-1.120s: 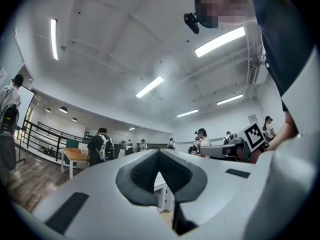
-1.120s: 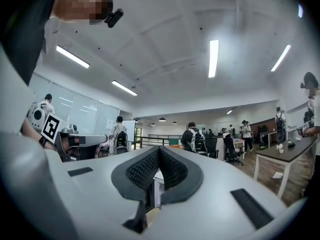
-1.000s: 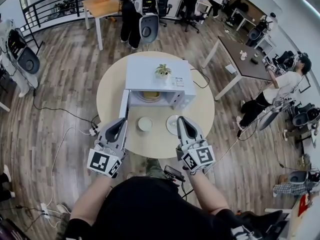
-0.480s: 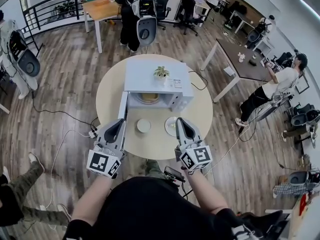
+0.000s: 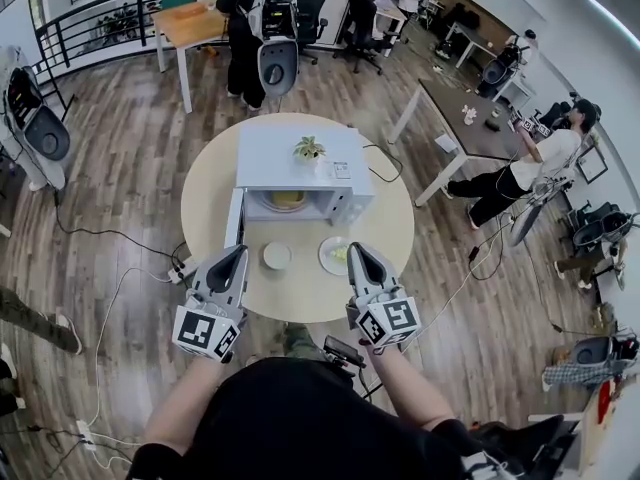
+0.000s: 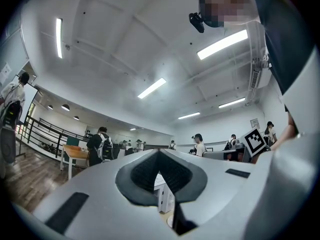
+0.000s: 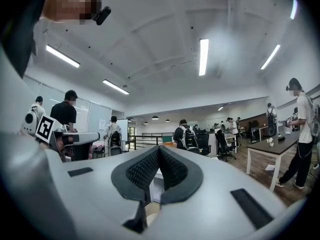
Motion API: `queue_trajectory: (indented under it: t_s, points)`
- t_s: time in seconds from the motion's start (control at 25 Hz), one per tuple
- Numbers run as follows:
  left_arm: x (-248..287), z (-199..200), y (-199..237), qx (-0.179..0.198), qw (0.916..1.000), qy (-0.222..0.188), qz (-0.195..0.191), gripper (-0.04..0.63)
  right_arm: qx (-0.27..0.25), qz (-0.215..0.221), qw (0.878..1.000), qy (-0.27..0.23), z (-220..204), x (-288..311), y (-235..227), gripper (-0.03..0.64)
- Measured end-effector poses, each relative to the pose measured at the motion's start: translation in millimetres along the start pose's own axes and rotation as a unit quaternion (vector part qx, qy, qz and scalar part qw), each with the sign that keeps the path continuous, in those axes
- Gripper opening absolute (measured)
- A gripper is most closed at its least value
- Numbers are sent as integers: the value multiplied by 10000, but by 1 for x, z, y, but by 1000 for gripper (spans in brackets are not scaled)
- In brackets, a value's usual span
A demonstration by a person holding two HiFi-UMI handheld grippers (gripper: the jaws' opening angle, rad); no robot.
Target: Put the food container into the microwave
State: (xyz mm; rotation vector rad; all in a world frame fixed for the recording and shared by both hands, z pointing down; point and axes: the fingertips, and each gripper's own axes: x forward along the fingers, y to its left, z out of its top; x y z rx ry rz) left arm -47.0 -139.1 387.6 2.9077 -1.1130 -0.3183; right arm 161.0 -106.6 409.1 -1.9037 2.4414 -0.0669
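A white microwave (image 5: pixel 300 168) stands on the round table (image 5: pixel 400 223) with its door (image 5: pixel 234 219) swung open to the left and a yellowish turntable (image 5: pixel 286 200) showing inside. In front of it lie a small round white container (image 5: pixel 276 256) and a pale dish (image 5: pixel 335 256) holding something yellow-green. My left gripper (image 5: pixel 238 254) hovers at the table's near edge, left of the container, jaws shut and empty (image 6: pixel 159 154). My right gripper (image 5: pixel 356 252) hangs just right of the dish, also shut and empty (image 7: pixel 159 149).
A small potted plant (image 5: pixel 307 149) sits on top of the microwave. Cables run off the table to the right (image 5: pixel 380 163) and across the wood floor at the left (image 5: pixel 120 236). People, desks and office chairs fill the room behind and to the right.
Both grippers stay shut and low at the table's near edge. The view has shifted, so the table sits slightly further left. A person's legs at the left have moved off.
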Motion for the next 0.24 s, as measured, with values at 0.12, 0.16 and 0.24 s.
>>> queue_trajectory:
  t_s: [0.12, 0.16, 0.24]
  points:
    - [0, 1, 1, 10, 10000, -18, 4, 18, -34, 43, 10000, -23, 1, 2, 1, 14]
    - [0, 1, 1, 18, 10000, -20, 2, 19, -31, 46, 10000, -17, 2, 2, 1, 14]
    - [0, 1, 1, 40, 10000, -15, -8, 18, -28, 59, 10000, 3, 3, 3, 2, 14]
